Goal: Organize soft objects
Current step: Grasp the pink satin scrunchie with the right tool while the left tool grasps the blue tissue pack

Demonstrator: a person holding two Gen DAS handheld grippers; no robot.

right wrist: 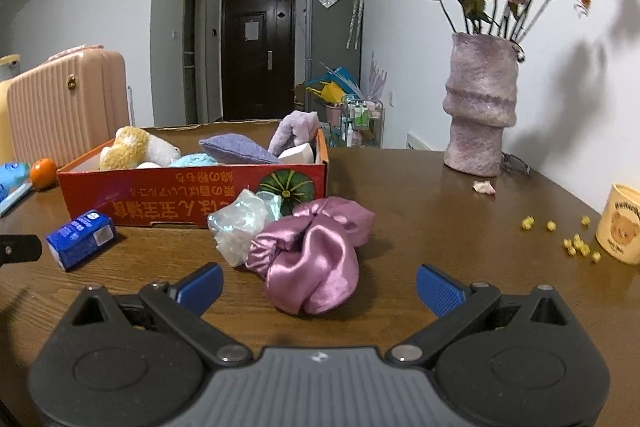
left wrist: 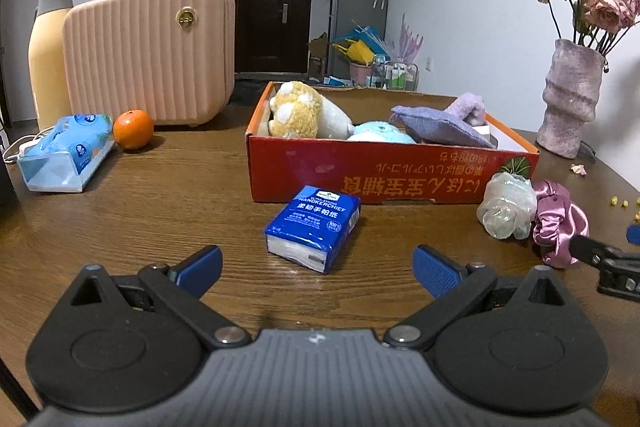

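Observation:
A red cardboard box (left wrist: pixel 360 171) on the wooden table holds a yellow plush toy (left wrist: pixel 298 111), a light blue plush (left wrist: pixel 380 133) and a purple pillow (left wrist: pixel 440 125). A blue handkerchief tissue pack (left wrist: pixel 314 227) lies in front of the box, just ahead of my open, empty left gripper (left wrist: pixel 318 269). A pink satin scrunchie (right wrist: pixel 312 259) and a clear iridescent scrunchie (right wrist: pixel 240 223) lie by the box's right corner, just ahead of my open, empty right gripper (right wrist: pixel 318 287). The box (right wrist: pixel 160 195) and the tissue pack (right wrist: pixel 80 239) also show in the right wrist view.
A pink case (left wrist: pixel 148 51), a yellow bottle (left wrist: pixel 48 55), an orange (left wrist: pixel 133 129) and a blue tissue pack (left wrist: pixel 66 151) stand at the left. A vase of dried roses (right wrist: pixel 480 107), a yellow cup (right wrist: pixel 622 229) and scattered yellow bits (right wrist: pixel 576 243) are at the right.

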